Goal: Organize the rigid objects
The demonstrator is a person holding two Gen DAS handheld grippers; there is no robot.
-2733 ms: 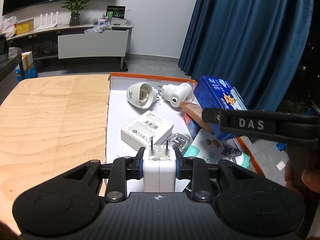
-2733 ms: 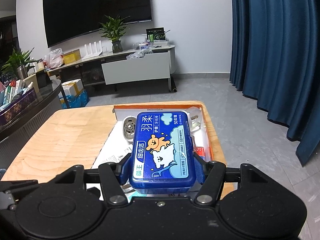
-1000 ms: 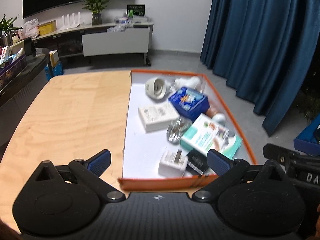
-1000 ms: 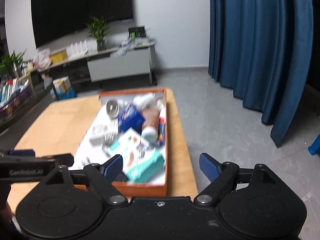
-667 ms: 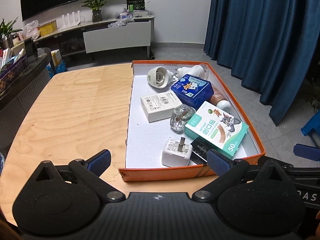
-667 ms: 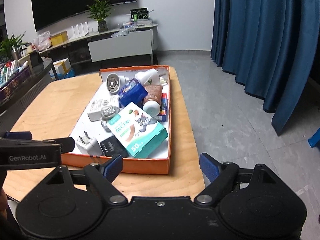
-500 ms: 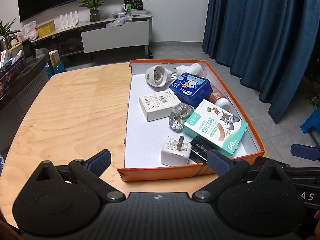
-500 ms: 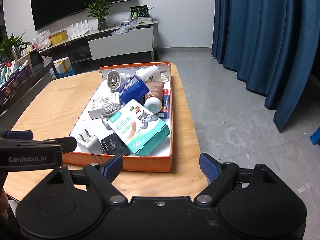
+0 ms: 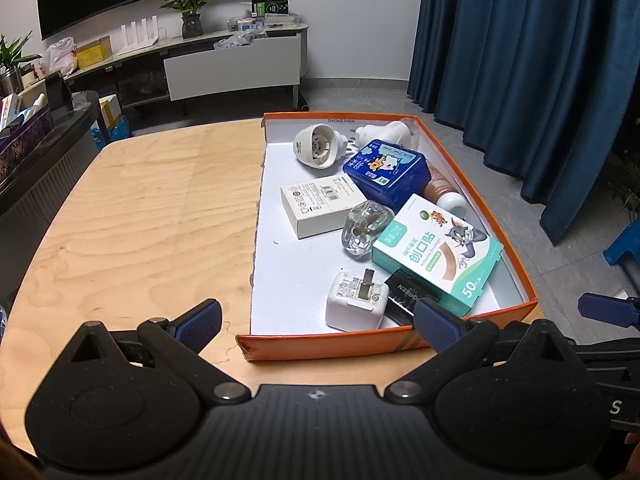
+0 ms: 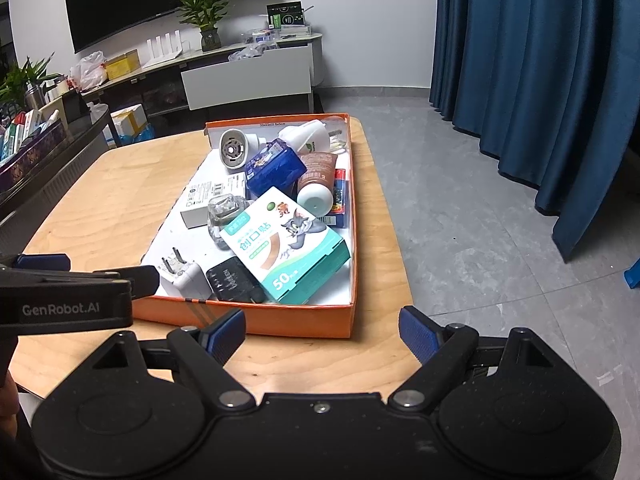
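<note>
1. Grippers: the left gripper [image 9: 316, 322] and the right gripper [image 10: 322, 334] both hang with jaws spread wide and nothing between them, short of the near wall of the orange box [image 9: 340, 346].
2. Box contents: a white charger [image 9: 356, 300] lies in the near part, just beyond the left gripper, touching a black block [image 9: 404, 294].
3. A teal plaster box [image 9: 436, 250] leans over the black block; a blue case [image 9: 386, 170] lies farther back.
4. The box sits on the right part of the wooden table [image 9: 140, 208].
</note>
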